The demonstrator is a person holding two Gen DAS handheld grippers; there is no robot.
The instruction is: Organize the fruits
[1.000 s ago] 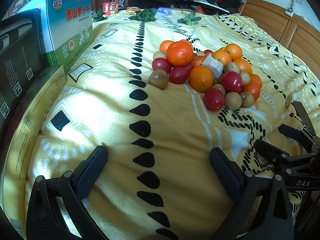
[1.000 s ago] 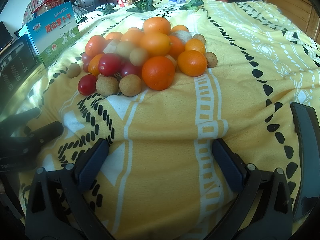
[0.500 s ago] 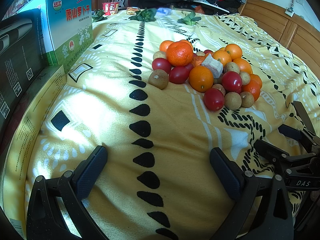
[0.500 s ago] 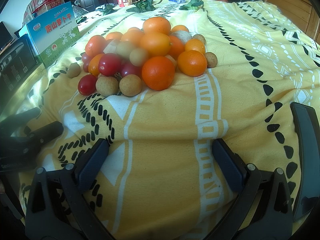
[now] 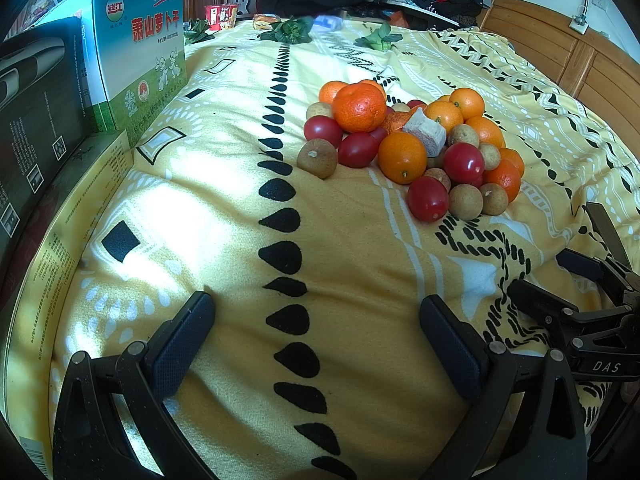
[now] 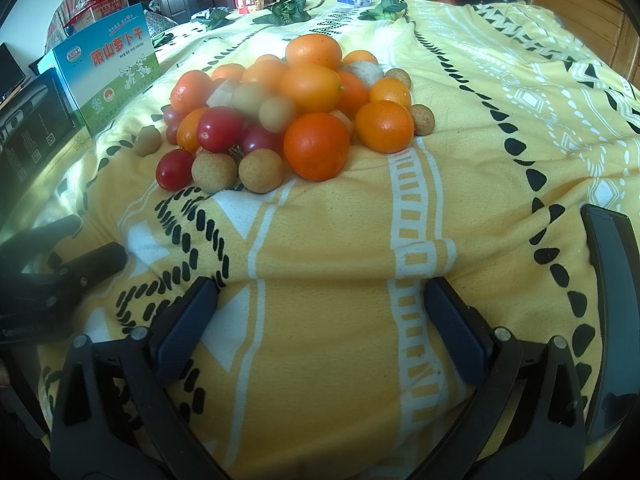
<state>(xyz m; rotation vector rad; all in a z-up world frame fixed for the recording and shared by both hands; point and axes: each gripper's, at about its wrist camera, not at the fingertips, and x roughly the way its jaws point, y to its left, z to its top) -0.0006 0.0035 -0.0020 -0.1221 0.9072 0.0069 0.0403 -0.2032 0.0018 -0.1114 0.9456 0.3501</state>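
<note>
The fruit pile (image 5: 412, 144) sits on the yellow patterned blanket (image 5: 344, 248), and serves as the reference here. It holds oranges, red tomatoes and small brown round fruits heaped together, touching. One brown fruit (image 5: 317, 158) lies at the pile's left edge, beside a tomato (image 5: 357, 149). A pale cube-shaped piece (image 5: 425, 136) rests on top of the pile.

The left gripper (image 5: 316, 332) sits well short of the pile, jaws spread wide with nothing between them. The right gripper (image 6: 320, 312) is likewise short of the pile, jaws spread and holding nothing.

Left of the pile stands a blue-green carton (image 5: 136, 52). Beyond the pile lie leafy greens (image 6: 286, 10).
</note>
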